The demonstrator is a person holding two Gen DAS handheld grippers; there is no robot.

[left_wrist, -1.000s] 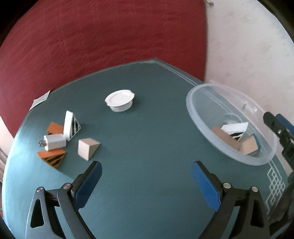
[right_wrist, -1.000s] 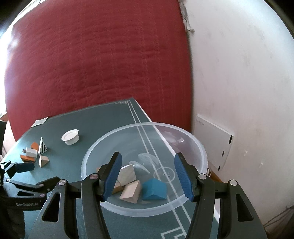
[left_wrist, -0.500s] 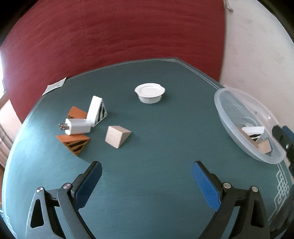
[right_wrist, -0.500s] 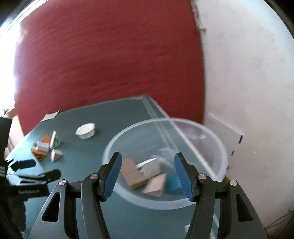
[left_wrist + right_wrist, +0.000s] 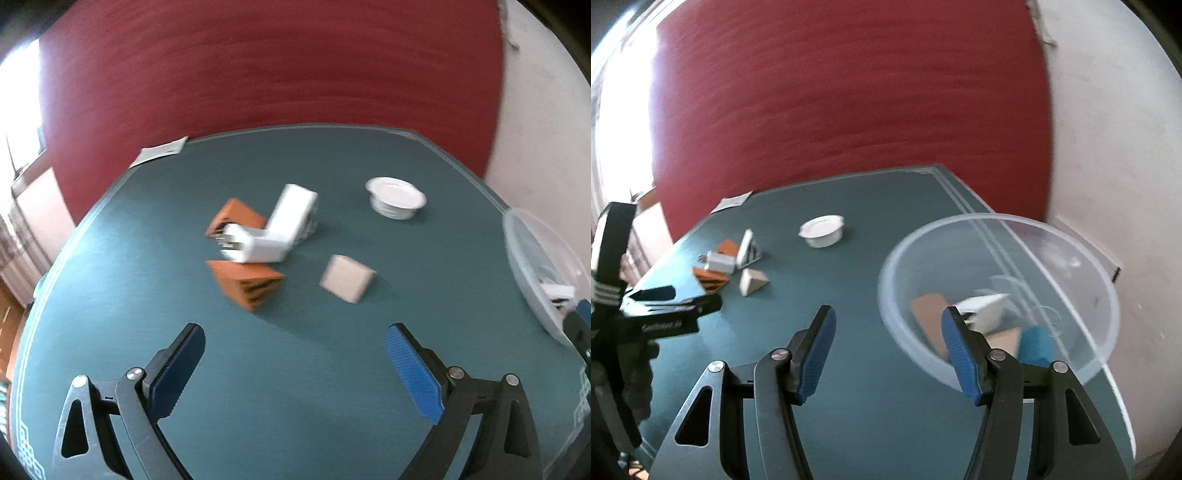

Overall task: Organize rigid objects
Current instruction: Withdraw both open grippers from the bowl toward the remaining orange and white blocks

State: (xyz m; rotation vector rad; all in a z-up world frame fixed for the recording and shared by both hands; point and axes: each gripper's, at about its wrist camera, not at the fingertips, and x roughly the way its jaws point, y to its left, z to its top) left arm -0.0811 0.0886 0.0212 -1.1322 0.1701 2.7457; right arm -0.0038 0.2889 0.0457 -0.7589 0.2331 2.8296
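Left wrist view: the left gripper [image 5: 295,369] gapes empty; ahead lie two orange wedges [image 5: 245,282], a white charger [image 5: 255,247], a tan wedge [image 5: 347,282], a white tub [image 5: 397,201]. The right gripper [image 5: 888,349] hangs parted, empty, beside the clear bowl [image 5: 1082,258] holding perhaps four blocks.

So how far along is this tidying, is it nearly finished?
Roughly halfway. Several blocks, a blue one among them, already lie in the clear bowl. Nothing is in hand: the left gripper and right gripper are both open and empty. Left on the table: two orange wedges, a white charger, a striped white wedge, a tan block and a white cup.
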